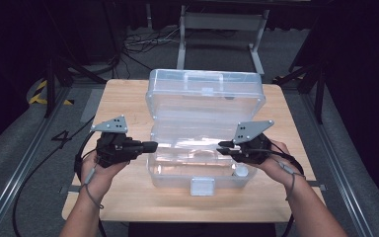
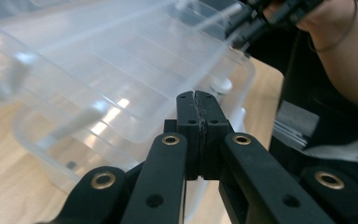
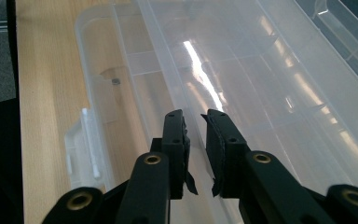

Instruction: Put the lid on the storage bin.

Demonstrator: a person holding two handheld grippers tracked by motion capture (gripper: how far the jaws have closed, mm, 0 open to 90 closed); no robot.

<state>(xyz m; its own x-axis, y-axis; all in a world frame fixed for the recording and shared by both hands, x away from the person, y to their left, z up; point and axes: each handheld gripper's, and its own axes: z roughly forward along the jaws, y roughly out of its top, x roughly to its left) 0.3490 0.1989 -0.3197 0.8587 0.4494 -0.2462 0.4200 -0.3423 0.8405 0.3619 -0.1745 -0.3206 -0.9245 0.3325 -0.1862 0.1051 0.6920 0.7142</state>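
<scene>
A clear plastic box (image 1: 164, 178) stands open on the wooden table (image 1: 123, 98), its lid (image 1: 205, 84) tipped back. A clear divided tray (image 1: 187, 136) sits raised over the base. My left gripper (image 1: 154, 145) is at the tray's left end; its pads (image 2: 189, 116) press flat together with nothing visible between them. My right gripper (image 1: 222, 144) is at the tray's right end, jaws (image 3: 196, 119) a narrow gap apart with the tray's thin rim (image 3: 168, 60) running into that gap. The right gripper (image 2: 254, 23) shows far off in the left gripper view.
A white latch (image 1: 202, 186) hangs on the box's front wall. A small white round piece (image 1: 240, 171) lies in the base's right corner, and a tiny dark bit (image 3: 115, 81) lies in the base. Dark frames and cables surround the table.
</scene>
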